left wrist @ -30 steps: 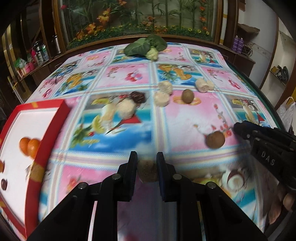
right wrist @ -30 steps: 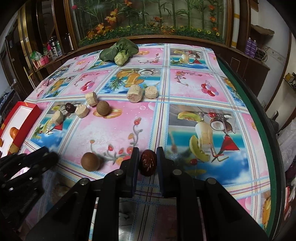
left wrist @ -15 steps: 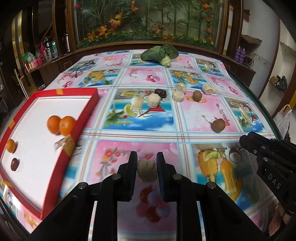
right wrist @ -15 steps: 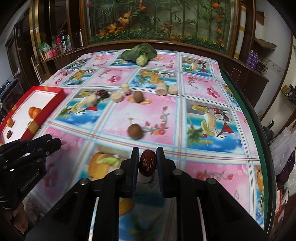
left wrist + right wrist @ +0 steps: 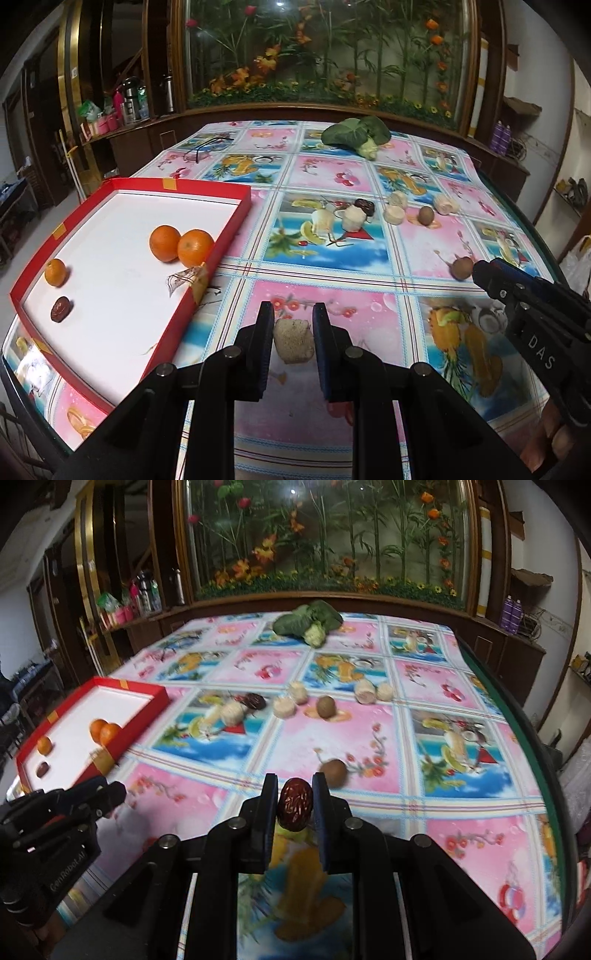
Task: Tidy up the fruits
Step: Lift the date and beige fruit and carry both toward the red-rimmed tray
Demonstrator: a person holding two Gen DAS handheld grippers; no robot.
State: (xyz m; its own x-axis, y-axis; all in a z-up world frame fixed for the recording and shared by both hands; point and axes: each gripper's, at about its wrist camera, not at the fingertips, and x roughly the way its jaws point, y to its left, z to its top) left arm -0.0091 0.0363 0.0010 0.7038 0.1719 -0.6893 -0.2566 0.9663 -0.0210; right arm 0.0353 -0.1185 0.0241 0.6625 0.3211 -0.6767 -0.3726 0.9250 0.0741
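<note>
My left gripper (image 5: 293, 332) is shut on a pale, rough beige chunk (image 5: 292, 340), held above the tablecloth just right of the red tray (image 5: 207, 266). The tray's white floor holds three oranges (image 5: 164, 243) and a dark red date (image 5: 61, 308). My right gripper (image 5: 294, 805) is shut on a wrinkled red date (image 5: 295, 805) over the table's near middle. Further back lie several pale chunks (image 5: 283, 706), another dark date (image 5: 255, 700) and two brown round fruits (image 5: 326, 707). In each view the other gripper shows at the side: the right gripper (image 5: 480, 271) and the left gripper (image 5: 110, 794).
A green leafy vegetable (image 5: 356, 134) lies at the far end of the fruit-print tablecloth (image 5: 332, 258). Dark eyeglasses (image 5: 207, 146) rest at the far left. The table's right edge (image 5: 517, 716) curves close by. A wooden cabinet with a plant display stands behind.
Both grippers have pulled back and leftward with their fruit, rising a little. The red tray has come much further into both views.
</note>
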